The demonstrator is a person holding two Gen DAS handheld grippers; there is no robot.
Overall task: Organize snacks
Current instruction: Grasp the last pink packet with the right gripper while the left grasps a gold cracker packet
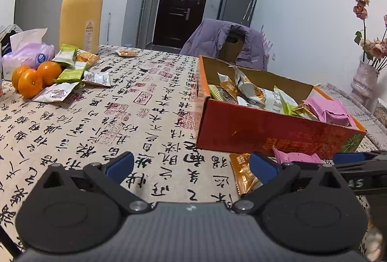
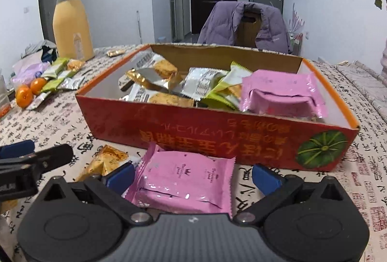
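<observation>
A red cardboard box [image 2: 193, 126] stands on the table with several wrapped snacks inside, among them a pink packet [image 2: 283, 95]. In front of its near wall a second pink packet [image 2: 183, 179] lies flat on the cloth, between the fingers of my right gripper [image 2: 193, 177], which is open around it. A gold packet [image 2: 106, 160] lies just to its left. My left gripper [image 1: 191, 165] is open over bare cloth, left of the gold packet [image 1: 244, 172] and the box [image 1: 241, 126]. More loose snack packets [image 1: 72, 68] lie at the far left.
Three oranges [image 1: 31, 80], a tissue pack [image 1: 29, 53] and a tall yellow flask [image 1: 81, 10] stand by the loose snacks. One small packet [image 1: 125, 53] lies at the far edge. A chair with a purple jacket [image 1: 225, 41] is behind the table, and a flower vase [image 1: 365, 78] at the right.
</observation>
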